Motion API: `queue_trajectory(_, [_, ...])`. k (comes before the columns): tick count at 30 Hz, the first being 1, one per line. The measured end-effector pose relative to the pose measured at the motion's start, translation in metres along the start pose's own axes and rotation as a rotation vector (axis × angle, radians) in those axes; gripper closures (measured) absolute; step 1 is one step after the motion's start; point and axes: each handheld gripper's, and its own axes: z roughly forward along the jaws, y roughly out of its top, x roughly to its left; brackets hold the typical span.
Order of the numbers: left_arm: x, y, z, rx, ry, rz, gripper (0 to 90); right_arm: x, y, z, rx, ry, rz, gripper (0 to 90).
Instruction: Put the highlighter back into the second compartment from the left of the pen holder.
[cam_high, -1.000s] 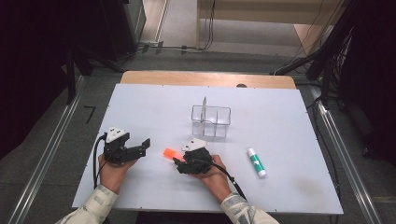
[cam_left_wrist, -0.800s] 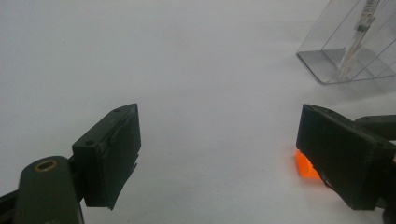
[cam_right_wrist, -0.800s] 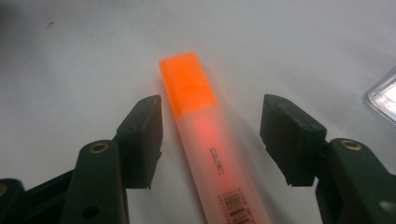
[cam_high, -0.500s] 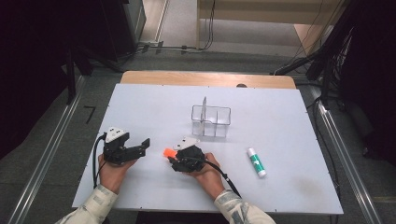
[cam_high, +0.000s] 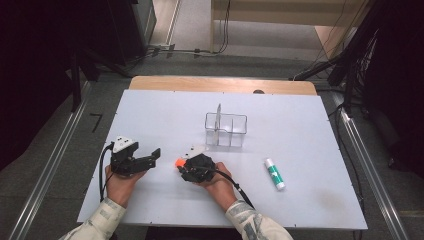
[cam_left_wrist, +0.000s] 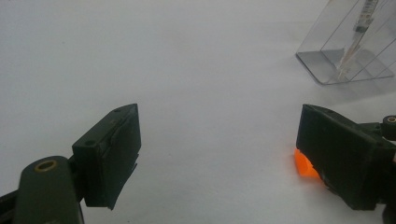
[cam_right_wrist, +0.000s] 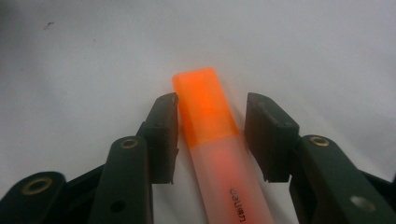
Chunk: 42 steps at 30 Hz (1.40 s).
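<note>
In the high view, the right tool (cam_high: 186, 167) rests low on the white bench (cam_high: 150, 115) with an orange highlighter (cam_high: 178, 163) poking out at its tip, while the left tool (cam_high: 150, 157) lies just to the left of it, apart from the highlighter. A clear plastic organizer (cam_high: 226, 131) stands farther back on the bench, and a green-and-white glue stick (cam_high: 274, 174) lies well off to the right. In the left gripper view, the left tool (cam_left_wrist: 219, 154) stands wide open over bare bench, with nothing between its jaws. In the right gripper view, the right tool (cam_right_wrist: 211, 133) has just been closing around the highlighter (cam_right_wrist: 210, 126); the jaws flank the orange cap, the left one touching or nearly so, the right one with a narrow gap, not yet clamped.
</note>
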Motion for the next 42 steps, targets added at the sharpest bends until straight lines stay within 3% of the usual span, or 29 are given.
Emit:
queue_trajectory(8, [0.000, 0.000, 0.000, 0.001, -0.001, 0.001, 14.4, -0.003, 0.000, -0.001, 0.008, 0.001, -0.002, 63.8])
queue_trajectory(27, [0.000, 0.000, 0.000, 0.003, 0.000, 0.002, 14.4, -0.008, 0.000, -0.005, 0.010, 0.015, 0.028, 64.8])
queue_trajectory(42, [0.000, 0.000, 0.001, 0.006, 0.001, -0.001, 14.4, -0.023, 0.001, -0.028, -0.029, -0.004, 0.060, 64.7])
